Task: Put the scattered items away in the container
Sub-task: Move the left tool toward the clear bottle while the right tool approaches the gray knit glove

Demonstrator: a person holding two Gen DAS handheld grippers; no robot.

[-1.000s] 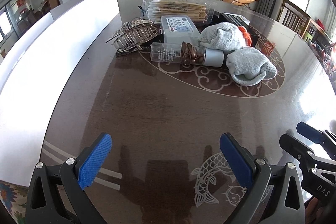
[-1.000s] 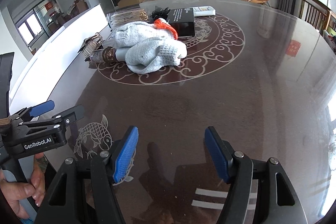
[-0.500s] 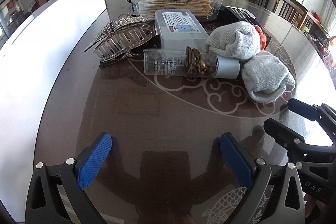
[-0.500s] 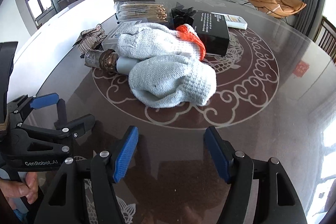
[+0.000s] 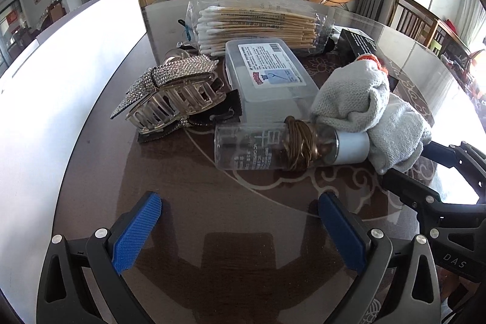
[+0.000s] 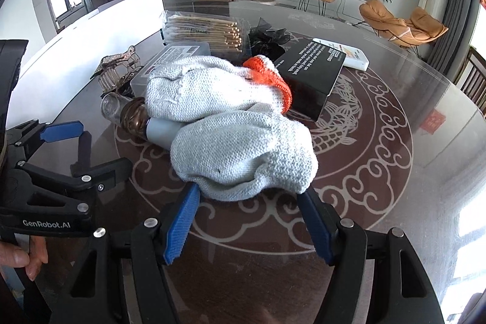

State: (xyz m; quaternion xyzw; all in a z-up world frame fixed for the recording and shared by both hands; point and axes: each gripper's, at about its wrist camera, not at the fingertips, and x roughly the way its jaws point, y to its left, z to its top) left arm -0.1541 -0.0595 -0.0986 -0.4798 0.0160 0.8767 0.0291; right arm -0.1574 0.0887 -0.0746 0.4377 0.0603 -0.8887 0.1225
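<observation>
Over the last second both tongs have closed in on the pile: the right tongs (image 6: 247, 220), spread wide, now straddle the grey knitted glove (image 6: 243, 154) beside the glass bottle (image 5: 273, 146), ready to clamp, while the left tongs (image 5: 240, 230) hover released short of that bottle.

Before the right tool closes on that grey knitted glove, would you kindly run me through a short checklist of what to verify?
1. Right tool open: ok, jaws spread wide.
2. Grey knitted glove between its fingers: ok, the near edge sits at the fingertips.
3. Glove free of neighbours: not ok, it leans on the clear plastic bottle with a white cap and the second grey glove with an orange cuff.
4. Left tool out of the way: ok, open, empty, short of the bottle.
5. Container in reach: cannot tell, none is clearly identifiable.
</observation>
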